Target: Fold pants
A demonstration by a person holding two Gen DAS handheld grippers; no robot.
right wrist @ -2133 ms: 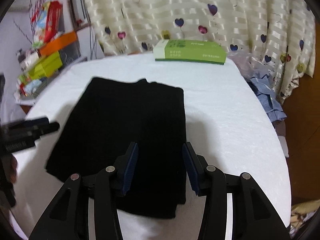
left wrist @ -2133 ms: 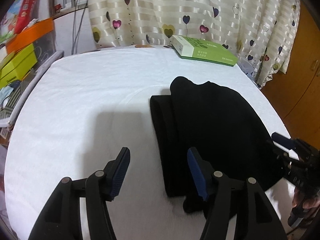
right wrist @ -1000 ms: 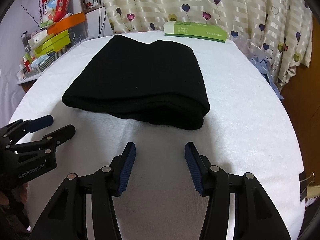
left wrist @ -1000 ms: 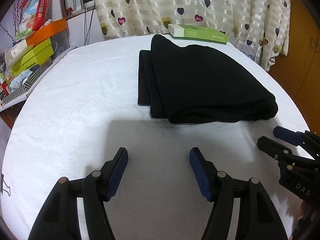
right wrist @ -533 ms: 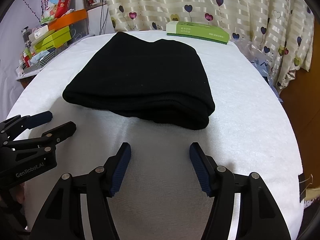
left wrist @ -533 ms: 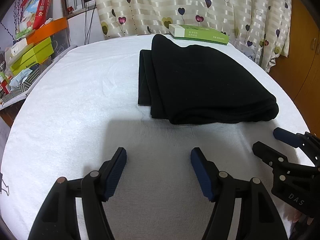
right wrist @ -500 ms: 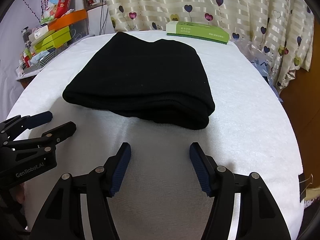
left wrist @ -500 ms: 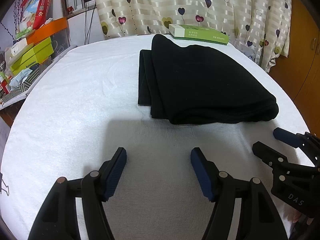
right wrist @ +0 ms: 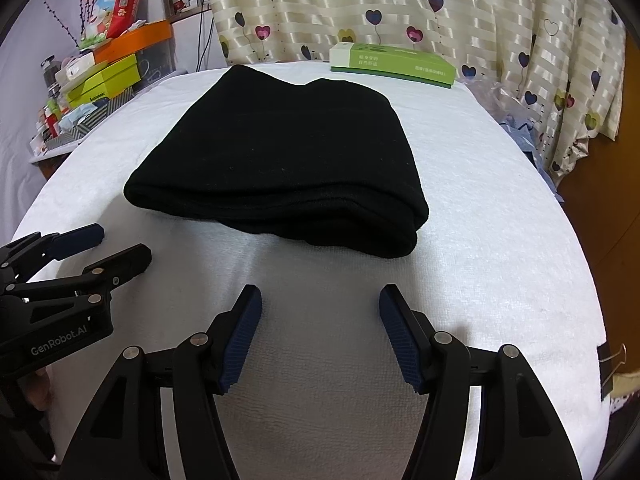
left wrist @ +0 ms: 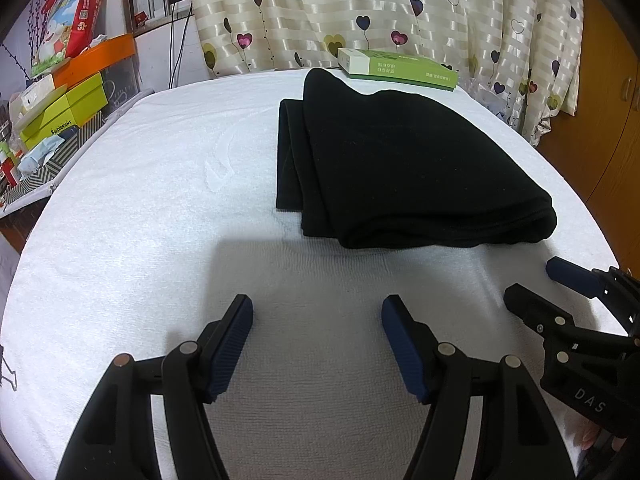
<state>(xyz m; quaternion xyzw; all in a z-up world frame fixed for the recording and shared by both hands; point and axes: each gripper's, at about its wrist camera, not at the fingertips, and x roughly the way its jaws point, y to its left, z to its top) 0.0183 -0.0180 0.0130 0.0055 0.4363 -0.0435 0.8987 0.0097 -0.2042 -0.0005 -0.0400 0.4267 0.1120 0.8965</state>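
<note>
Toward the far edge of the tabletop [right wrist: 500, 240], the pants [right wrist: 280, 160] lie folded in a compact stack. We hold the left gripper [left wrist: 316, 332] and right gripper [right wrist: 320, 328] apart and empty (right jaws just widened). We judge folding finished; the next move calls only for withdrawing.

Matt black knitted cloth, folded pants [left wrist: 408, 168]. Rough white terry cloth over desk [left wrist: 160, 208]. Glossy green cardboard box [left wrist: 396, 69] at far edge. Shiny satin striped curtain [left wrist: 360, 4] behind. Matt black plastic left gripper [left wrist: 317, 312] and right gripper [right wrist: 320, 300], ribbed blue rubber pads [right wrist: 240, 344], small bright metal pins.
</note>
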